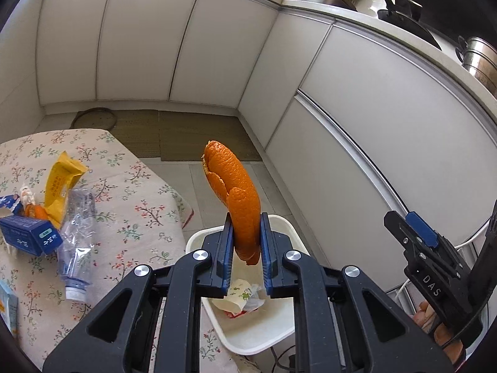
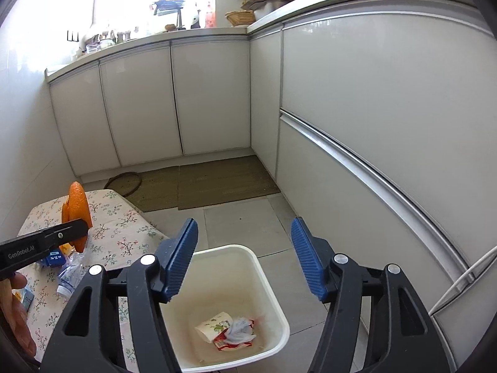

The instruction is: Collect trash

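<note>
- My left gripper is pinched shut on a long orange peel. It holds the peel near its low end, and most of the peel sticks up above the pads.
- The peel hangs in the air just over the white bin. The bin sits on the floor next to the bench.
- My right gripper is wide open and holds nothing. It hovers above the bin.
- The bin has some trash in it: a paper cup and a crumpled wrapper.
- I think the peel is very light, soft and bendy. It can flop over or slip, so a firm pinch in the thick middle part works best. It can tear if I squeeze too hard.
- More trash waits on the bench: a squashed bottle, a blue box and a yellow wrapper.
- The bottle looks light and slick. I would grab it by the neck near the cap.
- I would pinch the box across its flat sides. It may crush.
</note>
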{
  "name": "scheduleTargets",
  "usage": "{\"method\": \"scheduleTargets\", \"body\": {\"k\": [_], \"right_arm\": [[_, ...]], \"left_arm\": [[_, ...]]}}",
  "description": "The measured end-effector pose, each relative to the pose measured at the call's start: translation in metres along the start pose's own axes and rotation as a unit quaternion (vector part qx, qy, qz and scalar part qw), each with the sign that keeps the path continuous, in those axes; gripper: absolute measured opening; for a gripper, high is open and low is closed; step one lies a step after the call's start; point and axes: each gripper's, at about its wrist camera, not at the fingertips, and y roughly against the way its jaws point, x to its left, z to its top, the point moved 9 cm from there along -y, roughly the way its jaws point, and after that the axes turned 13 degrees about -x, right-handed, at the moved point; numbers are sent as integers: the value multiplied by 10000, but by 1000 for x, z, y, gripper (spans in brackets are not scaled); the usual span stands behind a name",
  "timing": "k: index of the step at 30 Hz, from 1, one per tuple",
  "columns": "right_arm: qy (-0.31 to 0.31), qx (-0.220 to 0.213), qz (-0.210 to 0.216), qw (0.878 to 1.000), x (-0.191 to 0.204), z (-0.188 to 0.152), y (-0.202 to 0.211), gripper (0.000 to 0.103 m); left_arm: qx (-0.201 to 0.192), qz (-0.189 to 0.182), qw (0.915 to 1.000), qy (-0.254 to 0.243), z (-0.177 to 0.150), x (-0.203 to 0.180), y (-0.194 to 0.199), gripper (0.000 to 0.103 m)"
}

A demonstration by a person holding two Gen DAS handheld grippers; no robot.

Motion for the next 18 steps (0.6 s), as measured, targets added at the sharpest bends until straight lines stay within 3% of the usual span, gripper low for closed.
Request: {"method": "scheduleTargets", "body": {"k": [8,12,15,18], "right_arm": [[-80,145,-389,9991,-42,-13,-8,66],[-109,225,-475,9986,-52,-18,-12,67],[-56,271,-492,9984,-54,-22,-15,68],[-9,273,-517,9983,-54,-22,-16,72]], "left_arm": [[165,-333,9990,-249,-19,-35,-26,15],[313,-501,9974,-404,-33,-49,-41,19],[384,-549,9964,-513,-39,-53,-47,28],[411,-545,9960,-573,-43,-55,-50,29]]}}
